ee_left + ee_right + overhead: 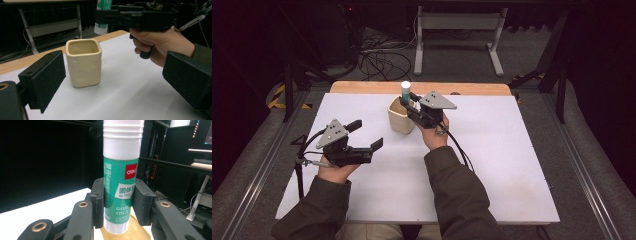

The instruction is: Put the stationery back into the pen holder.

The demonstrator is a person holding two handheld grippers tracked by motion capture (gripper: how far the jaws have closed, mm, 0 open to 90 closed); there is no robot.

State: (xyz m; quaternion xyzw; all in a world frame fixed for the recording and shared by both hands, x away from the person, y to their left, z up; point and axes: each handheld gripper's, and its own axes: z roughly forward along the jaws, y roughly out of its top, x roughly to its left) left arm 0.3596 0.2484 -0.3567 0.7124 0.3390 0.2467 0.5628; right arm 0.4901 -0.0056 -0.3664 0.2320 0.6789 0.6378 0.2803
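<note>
Above cup (401,116) | glue stick (120,182) upright, right gripper (411,107) jaws clamped, poised for insertion | left gripper (373,150) jaws apart, idle.

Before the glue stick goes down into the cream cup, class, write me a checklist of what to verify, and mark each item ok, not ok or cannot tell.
1. Right tongs clamped on the glue stick: ok, pads press both sides.
2. Glue stick upright: ok, cap on top.
3. Cream cup standing upright, mouth open: ok.
4. Cup free of contents: cannot tell; its bottom is hidden in the left gripper view.
5. Stick lined up over the cup mouth: cannot tell; in the high view it is at the cup's far rim.
6. Left tongs out of the way: ok, open and apart from the cup.
</note>
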